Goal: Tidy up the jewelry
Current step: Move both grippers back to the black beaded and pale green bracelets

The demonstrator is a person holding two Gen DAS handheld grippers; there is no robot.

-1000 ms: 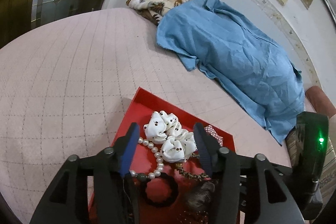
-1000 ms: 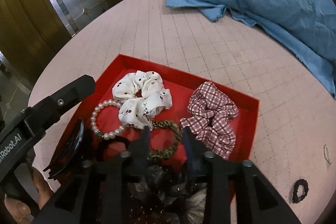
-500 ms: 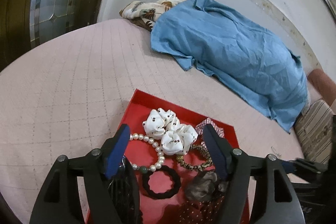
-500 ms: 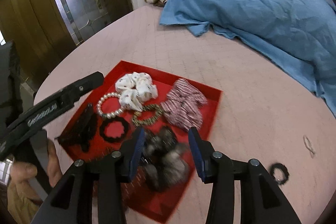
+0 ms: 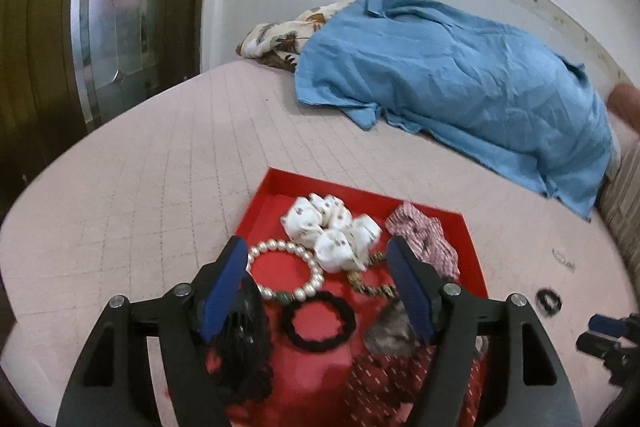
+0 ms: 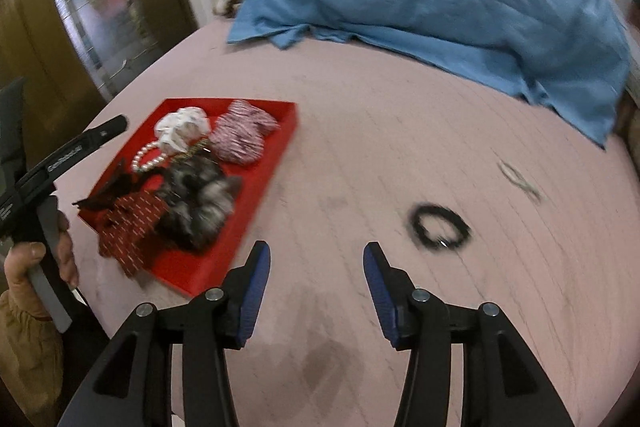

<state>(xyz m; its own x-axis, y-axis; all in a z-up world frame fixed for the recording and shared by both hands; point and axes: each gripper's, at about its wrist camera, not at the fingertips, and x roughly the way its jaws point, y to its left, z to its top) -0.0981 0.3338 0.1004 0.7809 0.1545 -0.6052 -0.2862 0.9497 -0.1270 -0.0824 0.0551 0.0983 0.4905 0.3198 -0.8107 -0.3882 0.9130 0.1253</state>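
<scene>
Bedspread, pink and quilted, bears a red tray already heaped with scrunchies, well apart from the small black hair tie lying loose just beyond the right gripper, whose jaws have just been opening and hold nothing. That tie looks light, soft and springy, best pinched across one side of its loop. The left gripper hangs wide and empty over the tray.

Both tongs gape empty: left tongs angled downward, right tongs (jaws just widening) likewise.
</scene>
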